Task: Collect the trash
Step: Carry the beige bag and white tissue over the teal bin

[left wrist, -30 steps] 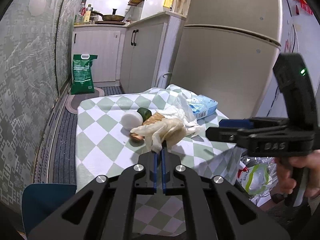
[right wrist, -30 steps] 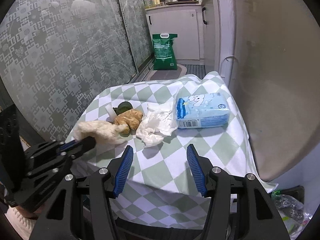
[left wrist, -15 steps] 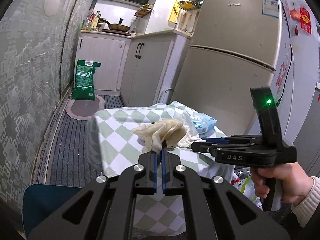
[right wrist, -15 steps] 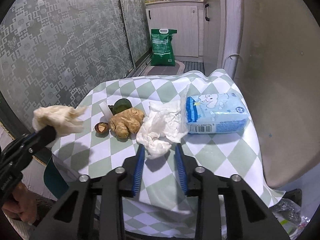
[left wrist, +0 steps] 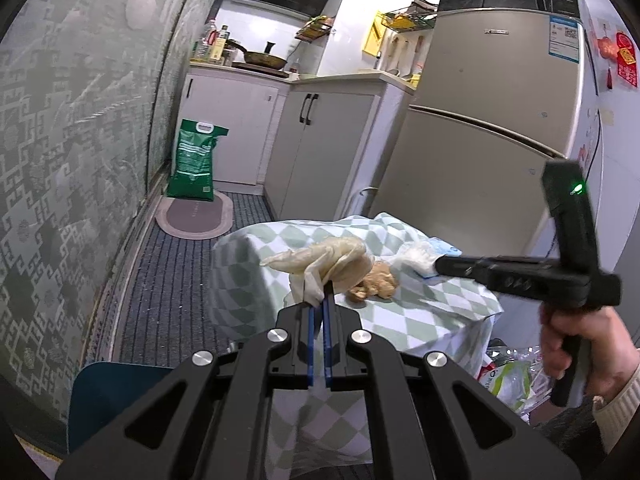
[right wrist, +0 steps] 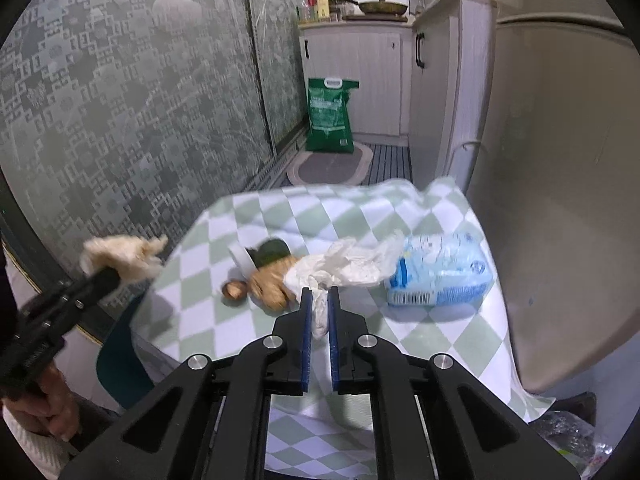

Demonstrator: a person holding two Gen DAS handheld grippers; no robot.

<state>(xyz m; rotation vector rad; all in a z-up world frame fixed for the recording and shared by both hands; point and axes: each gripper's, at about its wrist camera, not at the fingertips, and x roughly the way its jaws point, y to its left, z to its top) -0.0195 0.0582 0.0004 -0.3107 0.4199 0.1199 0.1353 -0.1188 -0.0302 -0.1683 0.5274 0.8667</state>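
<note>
My left gripper (left wrist: 319, 300) is shut on a crumpled beige wrapper (left wrist: 324, 259) and holds it lifted off the left side of the checkered table (left wrist: 420, 308); the wrapper also shows in the right wrist view (right wrist: 124, 254). My right gripper (right wrist: 319, 296) is shut on a crumpled white tissue (right wrist: 348, 266) lying on the table beside a blue tissue pack (right wrist: 440, 276). In the left wrist view the right gripper (left wrist: 444, 266) reaches over the table from the right.
On the table (right wrist: 248, 220) lie a piece of ginger (right wrist: 272, 284), a dark green fruit (right wrist: 272, 251) and a brown nut (right wrist: 234, 290). A fridge (left wrist: 492, 128) stands right of the table. A trash bag (left wrist: 508, 380) lies on the floor at right. A teal chair (left wrist: 100, 392) is at left.
My left gripper has lifted the beige wrapper up and back to the left, away from the table. My right gripper has closed on the white tissue.
</note>
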